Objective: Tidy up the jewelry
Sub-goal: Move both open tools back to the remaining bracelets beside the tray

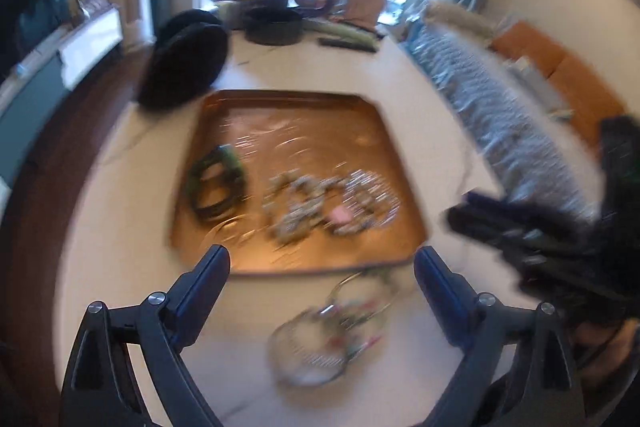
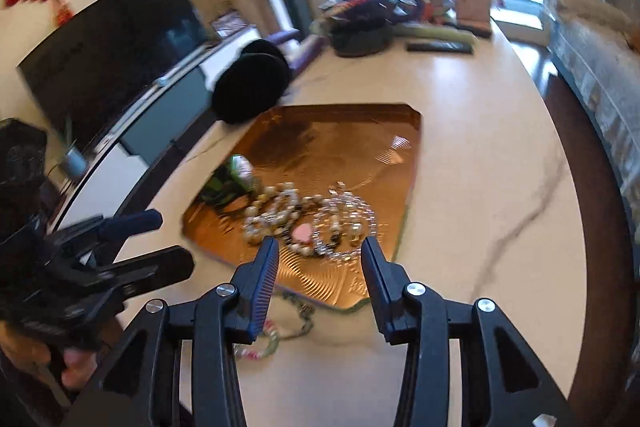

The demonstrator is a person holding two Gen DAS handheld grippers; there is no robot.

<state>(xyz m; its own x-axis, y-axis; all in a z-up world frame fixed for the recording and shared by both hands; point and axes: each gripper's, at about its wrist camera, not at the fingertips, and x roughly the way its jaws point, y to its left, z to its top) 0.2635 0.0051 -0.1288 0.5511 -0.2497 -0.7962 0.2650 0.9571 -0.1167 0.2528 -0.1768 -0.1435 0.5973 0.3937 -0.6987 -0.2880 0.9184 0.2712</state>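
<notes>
Left gripper [image 1: 322, 267]: jaws spread wide, holding nothing, poised above the pale table [image 1: 256, 75] just short of the tray's near edge.
Loose piece [image 1: 332, 331]: a tangle of thin rings and coloured beads lies on the table outside the tray, almost straight below and between the left jaws; blur hides what kind of jewelry it is.
Long axis of the loose piece: it appears to run slantwise, from near-left to far-right, toward the tray's near edge.
Right gripper [image 2: 320, 247]: jaws partly open and empty, tips over the near part of the tray; the same loose piece [image 2: 276, 335] sits low and left of its left finger, partly hidden behind it.
Nearer hand: by my judgement the left, since the piece is centred in its opening.
Copper tray [image 1: 296, 107]: just beyond the loose piece, its embossed floor bare toward the far end.
On the tray: a green bangle stack [image 1: 216, 183] at left, a pearl-like bead strand [image 1: 296, 207] in the middle, a sparkly bracelet [image 1: 368, 199] at right with a small pink charm [image 1: 340, 215] beside it.
Beyond the tray: a black round cushion [image 1: 184, 63] at the table's far-left edge.
</notes>
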